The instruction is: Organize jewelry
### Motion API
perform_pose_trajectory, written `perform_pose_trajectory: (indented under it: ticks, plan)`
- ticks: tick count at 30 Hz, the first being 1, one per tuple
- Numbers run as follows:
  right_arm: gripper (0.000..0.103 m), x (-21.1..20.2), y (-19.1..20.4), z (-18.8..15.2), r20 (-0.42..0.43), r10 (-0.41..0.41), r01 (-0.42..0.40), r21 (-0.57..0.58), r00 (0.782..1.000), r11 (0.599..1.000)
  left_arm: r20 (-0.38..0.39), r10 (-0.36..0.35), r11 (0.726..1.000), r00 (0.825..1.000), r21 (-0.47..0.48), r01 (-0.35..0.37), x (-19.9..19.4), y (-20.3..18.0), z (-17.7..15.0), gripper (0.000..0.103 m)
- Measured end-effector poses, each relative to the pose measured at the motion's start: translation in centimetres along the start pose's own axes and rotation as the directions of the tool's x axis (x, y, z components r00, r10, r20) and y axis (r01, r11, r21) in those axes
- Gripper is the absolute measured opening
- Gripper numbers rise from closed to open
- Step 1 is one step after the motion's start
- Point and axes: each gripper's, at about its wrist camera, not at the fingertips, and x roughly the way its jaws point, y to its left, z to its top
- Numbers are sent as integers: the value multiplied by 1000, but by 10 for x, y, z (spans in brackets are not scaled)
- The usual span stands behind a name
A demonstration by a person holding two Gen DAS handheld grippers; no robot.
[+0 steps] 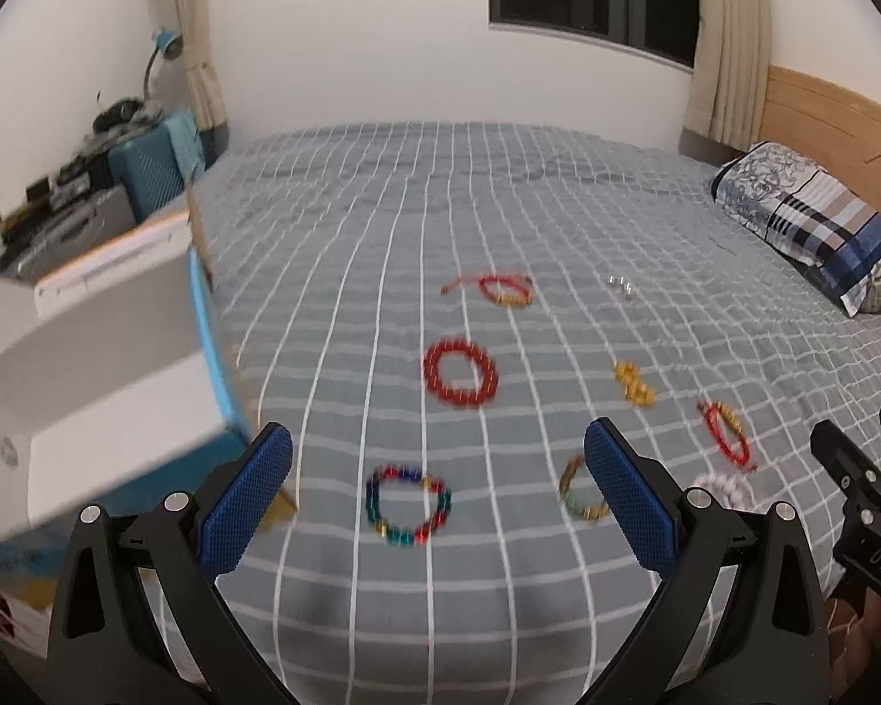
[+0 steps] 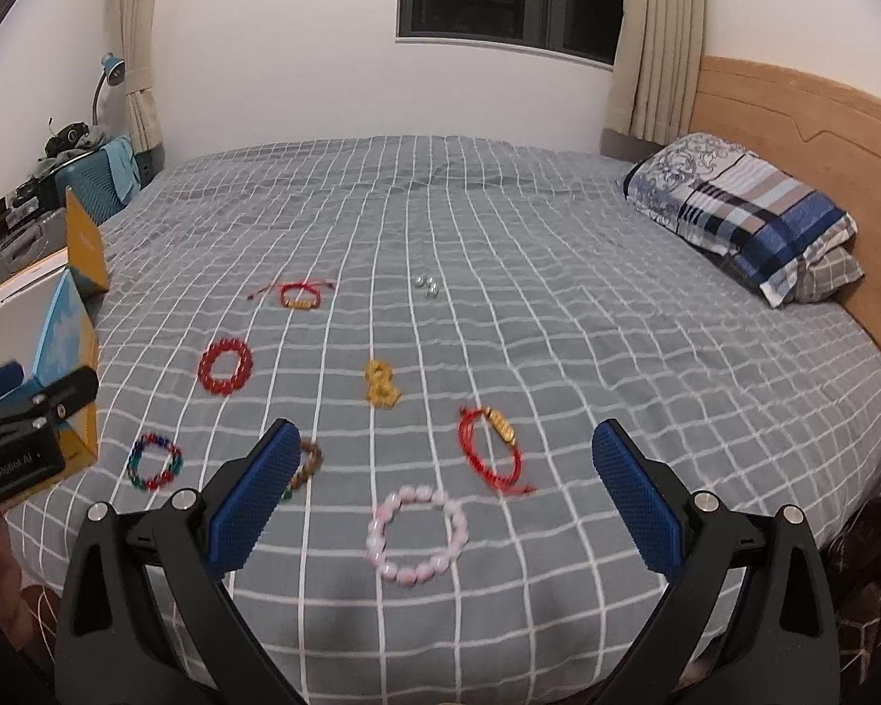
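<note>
Several pieces of jewelry lie on the grey checked bed. A multicolour bead bracelet [image 1: 408, 505] [image 2: 155, 462] lies below my open left gripper [image 1: 437, 458]. A pink bead bracelet [image 2: 417, 533] lies below my open right gripper [image 2: 446, 452]. Further off lie a red bead bracelet [image 1: 460, 372] [image 2: 225, 366], a gold piece [image 1: 634, 383] [image 2: 381, 383], a red cord bracelet with a gold charm [image 2: 491, 446] [image 1: 727, 429], another red cord bracelet [image 1: 504, 289] [image 2: 299, 295] and silver earrings [image 1: 621, 285] [image 2: 426, 286]. A brown bead bracelet [image 2: 308, 461] [image 1: 578, 490] is partly hidden by a finger.
An open white and blue cardboard box [image 1: 106, 352] [image 2: 64, 329] stands at the bed's left edge. A plaid pillow [image 2: 746, 217] lies at the wooden headboard [image 2: 793, 117] on the right. A cluttered side table with a blue case [image 1: 147, 170] stands at the left.
</note>
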Motion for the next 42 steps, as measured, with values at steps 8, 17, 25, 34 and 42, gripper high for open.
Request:
perform_pose_trajectory:
  ticks: [8,17,25,34,42]
  plan:
    - [96,24,-3,44,-11,-28,28,-10,1000,1000,-32,-62,998,998,-18,62,23,-12,42,97]
    - [96,89,-11,56,-125,-18,19,5,992,1000,-102,-55,998,993,28,58,89,-30,78,97]
    - [96,147,-15,17,-246,15,-23,-33,969,999,-197,-18,997,980,66,32,155,-26,56,97]
    - [96,169,-19,2,-322,30,-42,-31,946,999,-255,5,998,967,55,9,189,-21,41,97]
    - [96,189,-28,-5,-392,45,-51,-4,919,999,-311,6,999,951,39,6,217,-14,32,97]
